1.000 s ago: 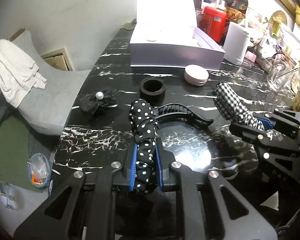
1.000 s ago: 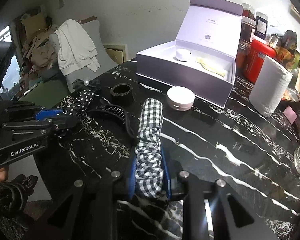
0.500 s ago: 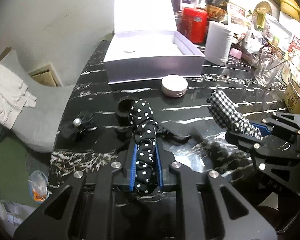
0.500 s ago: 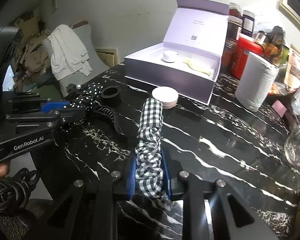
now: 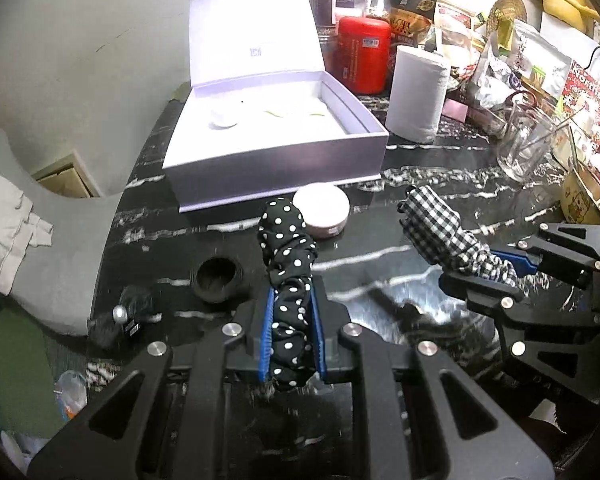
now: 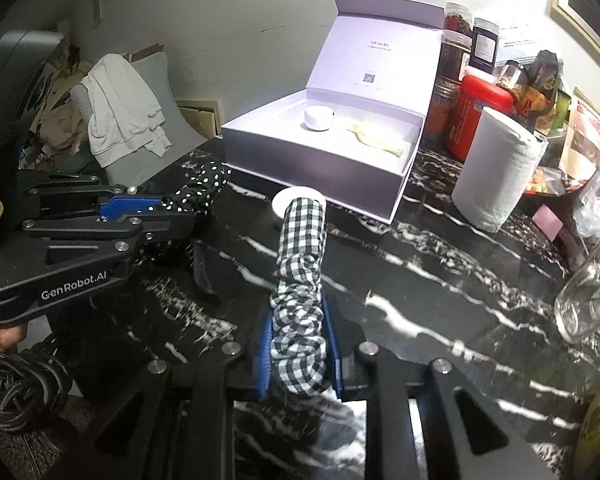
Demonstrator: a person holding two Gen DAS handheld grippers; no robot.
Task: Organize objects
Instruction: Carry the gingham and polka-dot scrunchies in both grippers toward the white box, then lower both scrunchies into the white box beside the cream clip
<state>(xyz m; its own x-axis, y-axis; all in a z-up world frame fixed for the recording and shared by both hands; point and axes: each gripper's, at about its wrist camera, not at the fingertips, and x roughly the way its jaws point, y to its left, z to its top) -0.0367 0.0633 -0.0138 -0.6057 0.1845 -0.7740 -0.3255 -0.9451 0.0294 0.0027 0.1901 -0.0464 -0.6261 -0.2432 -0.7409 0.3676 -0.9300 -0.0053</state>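
My left tongs [image 5: 292,340] clench the dotted scrunchie [image 5: 288,272]; my right tongs [image 6: 300,356] clench the checked scrunchie [image 6: 300,280]. Both are held above the surface [image 6: 440,280], low centre, probably bound for the open box [image 5: 276,160] at upper centre.

The table [image 5: 440,184] is glossy black stone with white veins, mirror-smooth. The polka-dot scrunchie [image 5: 290,276] and checked scrunchie [image 6: 300,264] are soft, crinkled cloth. The open box [image 5: 276,160] is matt lavender card. The paper roll [image 6: 496,176] looks soft and matt, the glass jar [image 5: 524,152] clear and shiny.
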